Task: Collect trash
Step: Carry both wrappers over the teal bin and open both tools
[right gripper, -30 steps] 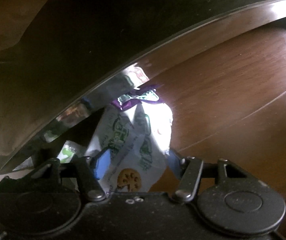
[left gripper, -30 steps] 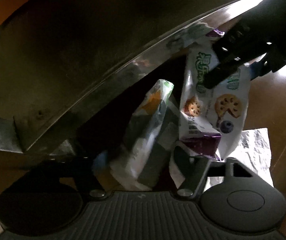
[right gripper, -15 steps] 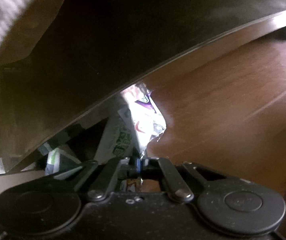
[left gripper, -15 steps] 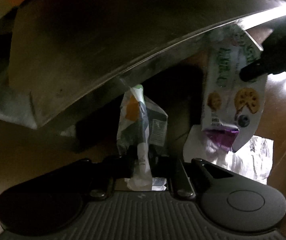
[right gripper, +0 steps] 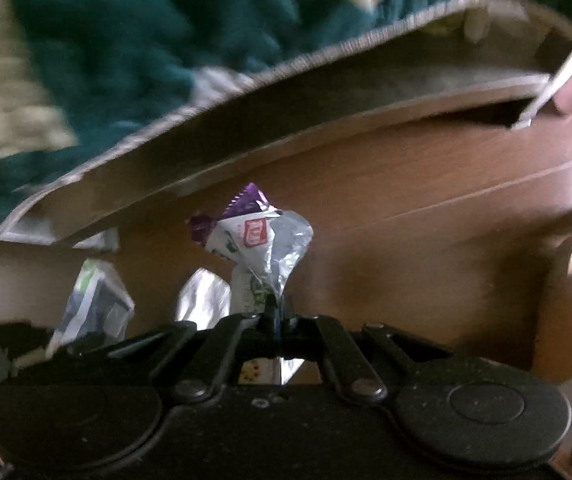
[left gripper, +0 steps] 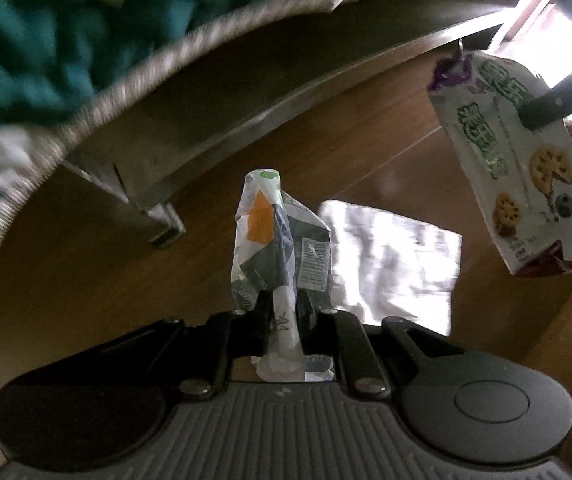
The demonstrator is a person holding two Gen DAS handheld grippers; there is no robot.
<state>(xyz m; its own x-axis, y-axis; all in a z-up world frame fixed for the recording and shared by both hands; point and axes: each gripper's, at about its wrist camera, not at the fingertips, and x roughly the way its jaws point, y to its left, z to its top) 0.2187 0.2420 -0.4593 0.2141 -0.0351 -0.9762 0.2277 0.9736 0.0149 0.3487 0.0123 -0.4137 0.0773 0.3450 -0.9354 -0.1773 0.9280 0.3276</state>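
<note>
In the left wrist view my left gripper [left gripper: 284, 312] is shut on a crumpled white, orange and grey snack wrapper [left gripper: 276, 232] that hangs above the wooden floor. At the upper right of that view a white and purple biscuit packet [left gripper: 525, 168] dangles from a dark finger of the right gripper. The right wrist view shows my right gripper [right gripper: 274, 322] shut on that biscuit packet [right gripper: 260, 248], pinched at its creased edge. The left gripper's wrapper [right gripper: 96, 304] appears at the lower left there.
A white crumpled paper [left gripper: 389, 256] lies on the brown wooden floor [left gripper: 345, 140]. A low metal furniture frame [left gripper: 246, 112] with a leg [left gripper: 158, 220] spans the view, and a teal knitted fabric [right gripper: 146, 40] hangs over it. Bright light falls at the right.
Both grippers closed on their wrappers and lifted them off the floor. The frame and teal fabric came into view as both cameras rose, and the paper below was left behind.
</note>
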